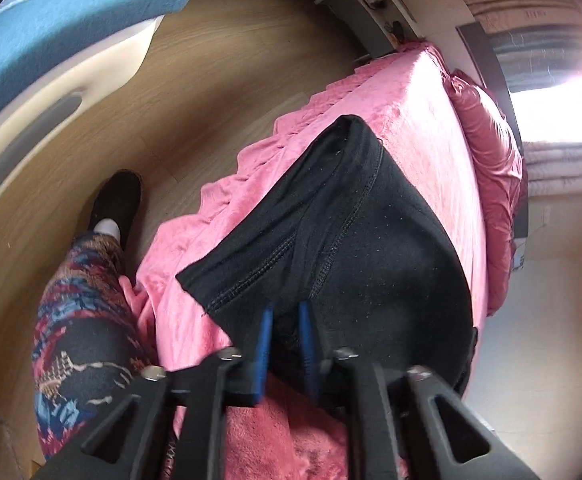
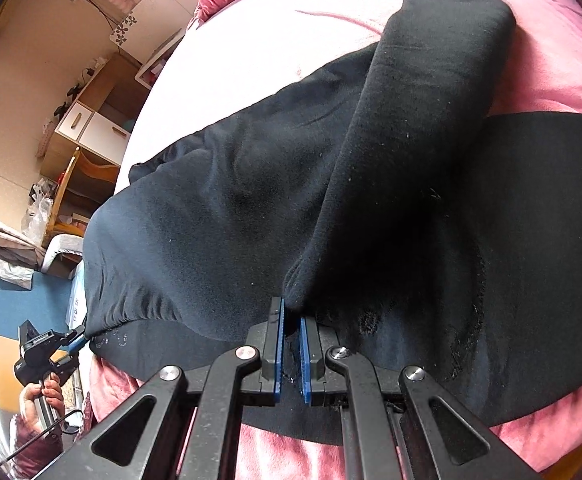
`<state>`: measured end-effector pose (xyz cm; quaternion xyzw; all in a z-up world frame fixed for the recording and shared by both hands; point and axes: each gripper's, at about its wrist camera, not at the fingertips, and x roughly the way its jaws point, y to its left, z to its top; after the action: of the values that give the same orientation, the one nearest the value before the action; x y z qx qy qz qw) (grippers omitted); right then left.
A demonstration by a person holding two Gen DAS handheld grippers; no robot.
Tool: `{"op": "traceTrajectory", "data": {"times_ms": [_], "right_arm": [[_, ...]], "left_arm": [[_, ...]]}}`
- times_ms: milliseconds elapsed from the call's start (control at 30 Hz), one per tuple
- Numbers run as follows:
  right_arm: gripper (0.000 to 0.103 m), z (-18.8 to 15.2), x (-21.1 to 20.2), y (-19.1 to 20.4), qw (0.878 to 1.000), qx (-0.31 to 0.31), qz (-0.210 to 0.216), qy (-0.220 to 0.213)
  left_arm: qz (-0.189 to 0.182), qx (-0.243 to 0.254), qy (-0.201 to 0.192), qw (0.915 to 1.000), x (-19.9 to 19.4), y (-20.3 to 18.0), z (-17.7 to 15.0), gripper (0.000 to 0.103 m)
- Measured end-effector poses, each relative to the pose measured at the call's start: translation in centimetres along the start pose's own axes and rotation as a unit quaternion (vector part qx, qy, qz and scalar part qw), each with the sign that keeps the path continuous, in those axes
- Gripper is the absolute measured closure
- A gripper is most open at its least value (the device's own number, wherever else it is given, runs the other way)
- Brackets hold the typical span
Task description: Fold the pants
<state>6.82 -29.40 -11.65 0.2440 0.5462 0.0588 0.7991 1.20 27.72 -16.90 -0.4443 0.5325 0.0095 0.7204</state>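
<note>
Black pants (image 1: 351,216) lie on a pink bed (image 1: 423,120), with the stitched seams and waistband end toward the bed's edge. My left gripper (image 1: 285,312) is shut on the near edge of the pants. In the right wrist view the pants (image 2: 231,208) spread wide, with one leg (image 2: 423,92) folded over and lying across the rest. My right gripper (image 2: 291,312) is shut on the pants' near edge where that leg begins. The left gripper (image 2: 79,340) also shows at the far left, holding the pants' corner.
The person's patterned leg (image 1: 79,320) and black shoe (image 1: 117,200) stand on the wooden floor (image 1: 211,80) left of the bed. A pink pillow (image 1: 487,152) lies at the bed's far side. A desk with drawers (image 2: 91,124) stands beyond the bed.
</note>
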Motion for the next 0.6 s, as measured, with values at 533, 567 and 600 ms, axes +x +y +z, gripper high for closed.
{"op": "traceTrajectory", "data": {"times_ms": [533, 567, 600], "right_arm": [[0.097, -4.4, -5.5, 2.8, 0.997, -0.073, 0.03, -0.011], [0.097, -5.3, -4.5, 2.4, 0.997, -0.068, 0.022, 0.002], [0.097, -5.8, -3.8, 2.1, 0.998, -0.064, 0.015, 0.009]], "left_arm": [[-0.069, 0.079, -0.079, 0.9914, -5.9, -4.8, 3.7, 0.097], [-0.06, 0.067, -0.07, 0.9935, -5.3, -3.6, 3.4, 0.097], [-0.05, 0.059, -0.061, 0.9952, -4.5, -2.6, 3.0, 0.097]]}}
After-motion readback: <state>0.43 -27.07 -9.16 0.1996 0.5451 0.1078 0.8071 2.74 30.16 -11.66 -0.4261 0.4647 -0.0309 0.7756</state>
